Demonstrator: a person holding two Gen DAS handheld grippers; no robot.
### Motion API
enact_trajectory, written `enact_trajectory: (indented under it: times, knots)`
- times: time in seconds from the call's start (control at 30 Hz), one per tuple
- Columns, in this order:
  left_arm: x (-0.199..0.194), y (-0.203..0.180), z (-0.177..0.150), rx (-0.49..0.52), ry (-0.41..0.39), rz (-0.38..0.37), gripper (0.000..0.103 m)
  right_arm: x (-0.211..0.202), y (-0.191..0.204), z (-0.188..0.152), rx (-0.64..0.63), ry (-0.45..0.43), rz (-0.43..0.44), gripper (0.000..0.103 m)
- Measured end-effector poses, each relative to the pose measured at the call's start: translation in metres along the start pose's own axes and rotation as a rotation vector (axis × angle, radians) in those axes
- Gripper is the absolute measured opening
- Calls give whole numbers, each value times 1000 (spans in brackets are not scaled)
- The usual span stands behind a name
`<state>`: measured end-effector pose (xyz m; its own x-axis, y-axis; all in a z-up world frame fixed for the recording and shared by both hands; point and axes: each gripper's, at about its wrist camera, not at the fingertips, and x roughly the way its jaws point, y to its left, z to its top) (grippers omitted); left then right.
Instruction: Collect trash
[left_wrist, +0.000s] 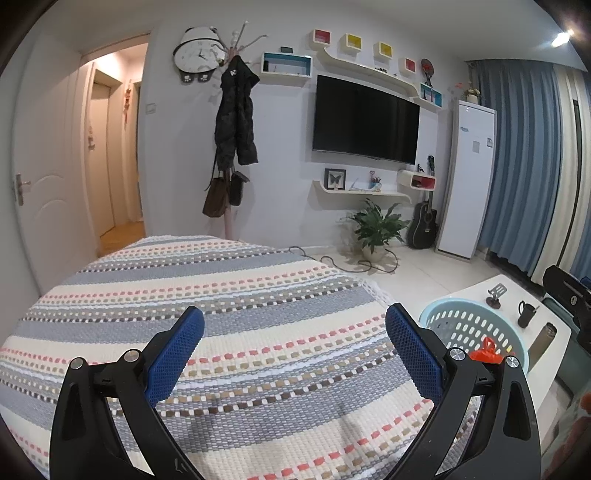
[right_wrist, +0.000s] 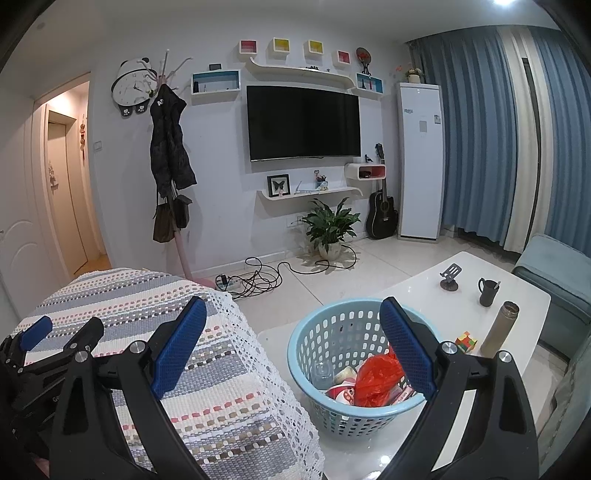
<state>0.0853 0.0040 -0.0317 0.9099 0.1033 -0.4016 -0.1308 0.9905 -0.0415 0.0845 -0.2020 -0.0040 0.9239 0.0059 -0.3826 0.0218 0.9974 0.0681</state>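
Observation:
A light blue perforated basket (right_wrist: 332, 373) stands on the white table (right_wrist: 424, 288). It holds a red plastic bag (right_wrist: 376, 380), a clear cup (right_wrist: 322, 372) and other wrappers. My right gripper (right_wrist: 291, 347) is open and empty, above the edge of the striped cover (right_wrist: 207, 380) and the basket. My left gripper (left_wrist: 293, 347) is open and empty over the striped cover (left_wrist: 229, 295); it also shows in the right wrist view (right_wrist: 51, 332) at the far left. The basket (left_wrist: 461, 328) with the red bag (left_wrist: 487, 350) lies to its right.
On the table stand a phone stand (right_wrist: 450, 277), a black mug (right_wrist: 487, 291), a metal flask (right_wrist: 500, 328) and a colour cube (right_wrist: 466, 340). A cable tangle (right_wrist: 255, 280) and a potted plant (right_wrist: 330, 229) are on the floor. A blue seat (right_wrist: 557, 273) is at the right.

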Motion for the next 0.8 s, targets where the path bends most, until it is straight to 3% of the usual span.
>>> enact_trajectory:
  times: [0.8]
  knots:
    - [-2, -3, 1, 3, 0, -2, 95, 7, 0, -6, 0, 25, 7, 90]
